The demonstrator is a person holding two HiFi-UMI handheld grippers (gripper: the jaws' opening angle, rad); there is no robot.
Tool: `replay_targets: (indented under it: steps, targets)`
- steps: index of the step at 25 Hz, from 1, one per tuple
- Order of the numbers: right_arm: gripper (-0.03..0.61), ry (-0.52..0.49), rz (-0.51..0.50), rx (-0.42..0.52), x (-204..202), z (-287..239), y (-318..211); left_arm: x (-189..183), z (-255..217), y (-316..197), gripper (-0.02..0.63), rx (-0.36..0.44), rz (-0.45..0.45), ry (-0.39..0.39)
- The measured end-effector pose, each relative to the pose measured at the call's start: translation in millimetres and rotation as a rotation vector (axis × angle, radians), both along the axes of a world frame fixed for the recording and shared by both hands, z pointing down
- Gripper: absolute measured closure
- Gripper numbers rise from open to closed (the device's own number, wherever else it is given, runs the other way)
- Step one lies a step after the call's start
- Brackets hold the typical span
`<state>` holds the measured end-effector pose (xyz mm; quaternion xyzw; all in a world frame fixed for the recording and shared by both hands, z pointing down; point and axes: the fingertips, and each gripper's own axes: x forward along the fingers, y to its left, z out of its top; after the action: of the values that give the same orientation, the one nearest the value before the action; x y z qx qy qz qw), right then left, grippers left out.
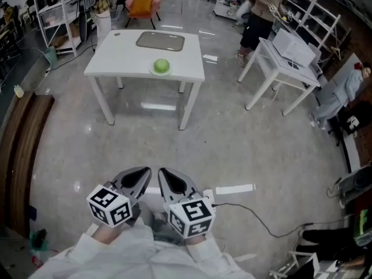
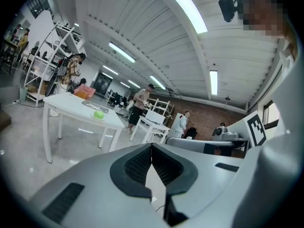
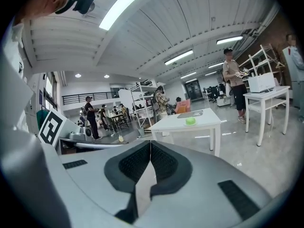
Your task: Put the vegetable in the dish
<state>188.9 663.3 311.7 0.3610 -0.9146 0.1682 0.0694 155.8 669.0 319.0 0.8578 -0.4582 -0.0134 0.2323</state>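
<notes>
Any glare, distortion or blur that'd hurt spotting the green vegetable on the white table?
Head view: sharp, evenly lit; streaks of lamp glare on the glossy grey floor, none on the round green vegetable. Both gripper views: strong fisheye bend, dark corners, ceiling strip lights blown out, vegetable tiny but legible.

L gripper (image 1: pixel 140 177) & R gripper (image 1: pixel 169 179): smooth grey shells, black ribbed pads (image 2: pixel 141 166). Each w/ white marker cube (image 1: pixel 110 206), black square codes. Thin black cable (image 1: pixel 235 203) off R unit. White sleeves (image 1: pixel 113 253).
</notes>
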Motion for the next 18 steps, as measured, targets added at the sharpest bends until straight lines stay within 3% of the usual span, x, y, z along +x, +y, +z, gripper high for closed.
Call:
replay_targets:
  steps: [9,18]
  targets:
    - [0.566,0.005,0.003,-0.033,2.4,10.4,-26.3,8.8,10.4,-21.2,0.606,-0.031,0.018,0.0]
    - [0.566,-0.009,0.011,0.001,-30.4,5.2,-101.6,-28.0,4.1,-97.6,0.606,-0.002,0.01,0.004]
